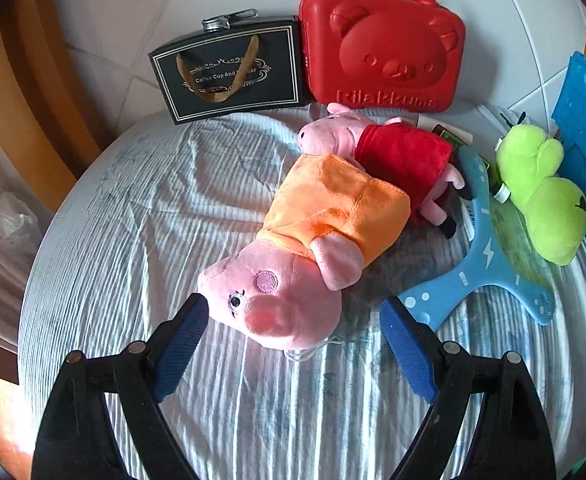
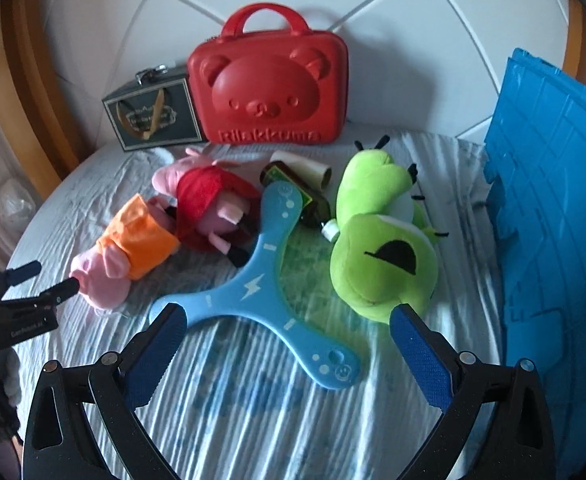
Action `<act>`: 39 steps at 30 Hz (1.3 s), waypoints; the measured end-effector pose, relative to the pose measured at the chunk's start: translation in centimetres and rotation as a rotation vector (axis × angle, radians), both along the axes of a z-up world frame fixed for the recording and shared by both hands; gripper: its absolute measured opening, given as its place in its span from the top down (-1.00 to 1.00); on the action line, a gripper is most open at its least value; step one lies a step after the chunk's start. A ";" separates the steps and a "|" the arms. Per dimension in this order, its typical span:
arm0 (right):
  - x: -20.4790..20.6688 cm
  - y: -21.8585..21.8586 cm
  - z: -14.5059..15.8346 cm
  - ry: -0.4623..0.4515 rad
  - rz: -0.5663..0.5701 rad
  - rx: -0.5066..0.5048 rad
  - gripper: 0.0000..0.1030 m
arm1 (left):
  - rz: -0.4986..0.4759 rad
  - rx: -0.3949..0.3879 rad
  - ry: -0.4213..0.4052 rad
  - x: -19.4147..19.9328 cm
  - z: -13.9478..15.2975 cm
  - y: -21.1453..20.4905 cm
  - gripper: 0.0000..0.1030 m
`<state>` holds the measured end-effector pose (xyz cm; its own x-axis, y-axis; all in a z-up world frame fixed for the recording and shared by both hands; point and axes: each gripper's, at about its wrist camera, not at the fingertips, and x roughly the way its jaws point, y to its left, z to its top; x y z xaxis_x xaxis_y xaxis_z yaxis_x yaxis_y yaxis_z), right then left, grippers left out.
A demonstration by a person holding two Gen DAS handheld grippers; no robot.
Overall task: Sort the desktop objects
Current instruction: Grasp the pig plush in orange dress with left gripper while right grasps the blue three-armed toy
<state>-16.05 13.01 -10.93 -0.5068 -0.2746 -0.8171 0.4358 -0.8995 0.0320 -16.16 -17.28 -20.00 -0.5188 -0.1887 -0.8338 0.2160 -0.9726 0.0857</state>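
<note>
A pink pig plush in an orange dress (image 1: 313, 248) lies on the striped cloth, head toward me. My left gripper (image 1: 293, 316) is open, its jaws on either side of the pig's head; it shows at the left of the right wrist view (image 2: 49, 280). A second pig plush in a red dress (image 1: 393, 156) lies behind it. A blue three-armed boomerang (image 2: 261, 284) lies in front of my open, empty right gripper (image 2: 289, 324). A green plush (image 2: 381, 248) lies to its right. A dark bottle (image 2: 301, 196) and a paper roll (image 2: 305, 168) lie behind the boomerang.
A red bear-face case (image 2: 269, 84) and a black gift box (image 2: 153, 116) stand at the back against the white wall. A blue plastic crate (image 2: 553, 208) stands at the right edge. The striped cloth (image 2: 253, 420) covers the table.
</note>
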 end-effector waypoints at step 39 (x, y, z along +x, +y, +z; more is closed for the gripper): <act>-2.7 -7.7 -10.2 -0.123 0.302 0.164 0.14 | -0.012 0.007 -0.118 -4.8 -5.4 -2.1 -0.48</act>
